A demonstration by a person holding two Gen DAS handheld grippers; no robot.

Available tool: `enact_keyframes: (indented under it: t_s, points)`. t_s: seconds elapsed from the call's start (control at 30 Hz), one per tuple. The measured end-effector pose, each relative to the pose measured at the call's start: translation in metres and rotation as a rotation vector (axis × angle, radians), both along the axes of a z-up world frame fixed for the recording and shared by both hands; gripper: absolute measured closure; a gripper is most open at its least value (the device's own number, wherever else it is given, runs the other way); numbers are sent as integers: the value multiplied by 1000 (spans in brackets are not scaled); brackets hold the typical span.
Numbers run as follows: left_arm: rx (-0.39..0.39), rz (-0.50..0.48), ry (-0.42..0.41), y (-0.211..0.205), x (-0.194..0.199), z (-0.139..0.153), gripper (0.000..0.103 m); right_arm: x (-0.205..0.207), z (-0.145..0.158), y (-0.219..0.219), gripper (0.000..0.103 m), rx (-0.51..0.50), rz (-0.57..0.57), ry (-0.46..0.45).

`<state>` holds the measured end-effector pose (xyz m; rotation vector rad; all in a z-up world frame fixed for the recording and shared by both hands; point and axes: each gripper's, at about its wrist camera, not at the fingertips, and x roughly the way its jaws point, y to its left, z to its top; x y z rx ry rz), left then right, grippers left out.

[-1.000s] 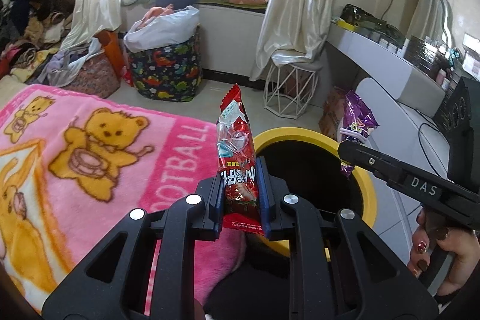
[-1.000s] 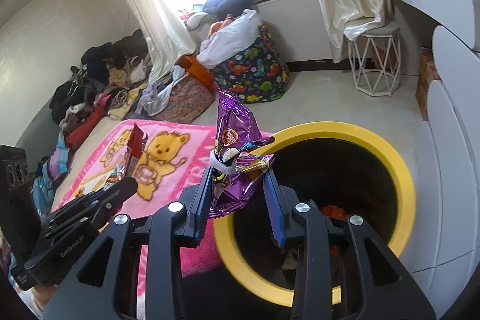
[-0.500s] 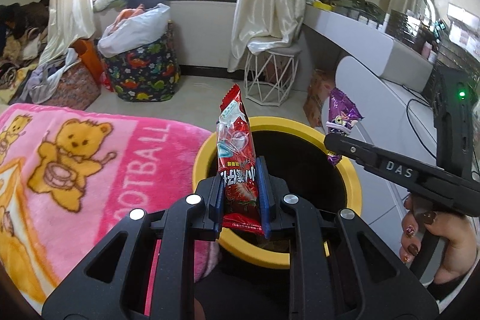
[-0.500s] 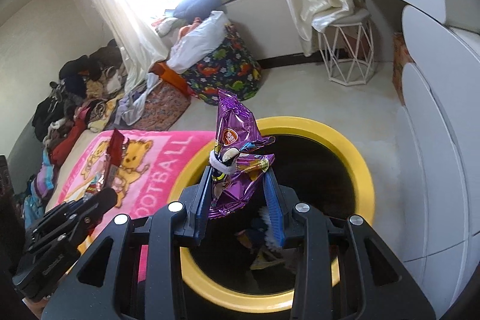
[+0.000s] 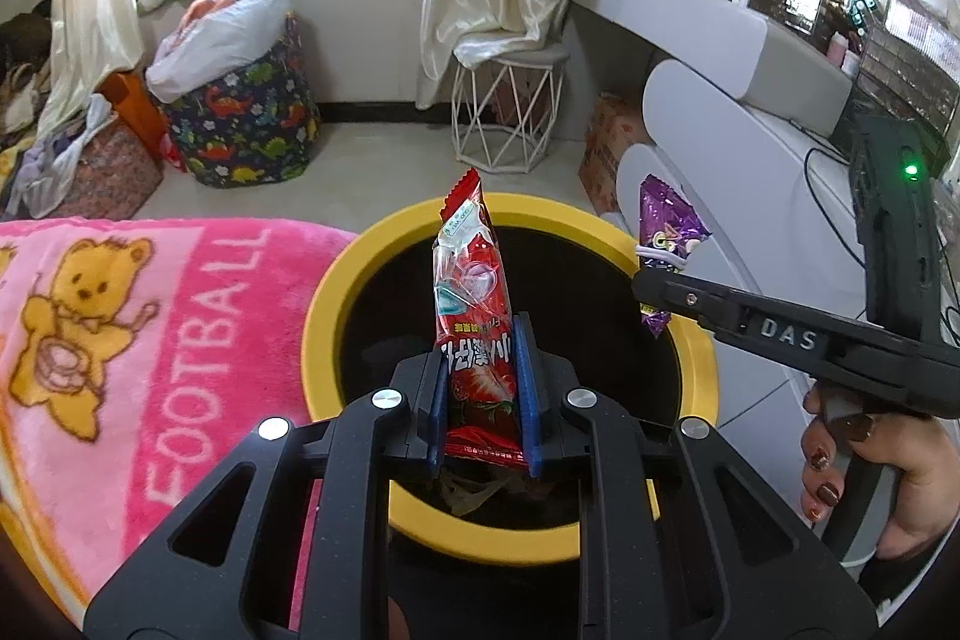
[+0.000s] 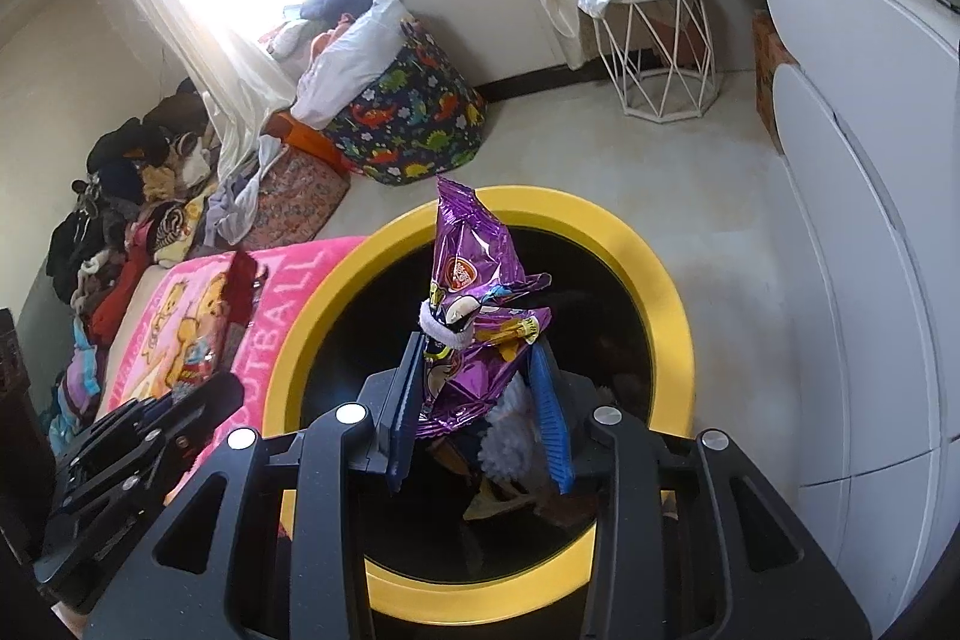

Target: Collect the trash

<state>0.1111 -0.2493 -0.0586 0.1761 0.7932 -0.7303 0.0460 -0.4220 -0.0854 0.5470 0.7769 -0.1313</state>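
Red film, light and limp: in the left wrist view we see the left tool (image 5: 483, 394) pinching the red snack wrapper (image 5: 474, 316) low, above the yellow-rimmed bin (image 5: 336, 292) beside the pink blanket (image 5: 150, 316). In the right wrist view, the right tool (image 6: 474, 412) pinches the crinkly purple wrapper (image 6: 468, 292) over the bin; pale floor (image 6: 690, 172) beyond.
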Motion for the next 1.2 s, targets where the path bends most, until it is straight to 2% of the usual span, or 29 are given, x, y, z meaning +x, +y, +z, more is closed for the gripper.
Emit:
enact_keyframes:
  t_s: [0.37,0.53,0.6,0.67,0.73,0.8,0.93,1.03,1.2]
  points:
    - [27,4,114,-16,32,-28,89,4,-7,4,69,22,10,34]
    - [38,3,136,-22,38,-32,88,0,-6,-1,66,29,-7,32]
    - [33,-2,137,-22,38,-31,83,-2,-3,-3,58,26,-17,26]
    - [33,1,126,-22,36,-28,67,-7,1,-4,53,21,-33,19]
    - [30,9,120,-21,37,-25,56,-10,6,-4,47,7,-43,11]
    - [28,17,110,-19,35,-21,48,-14,9,-4,36,-7,-53,6]
    - [29,44,83,-11,32,-14,20,-21,17,-1,27,-33,-61,-6]
    - [28,79,63,-1,29,-8,11,-25,22,4,21,-54,-63,-15]
    - [8,141,41,23,25,3,11,-31,29,13,13,-80,-58,-38]
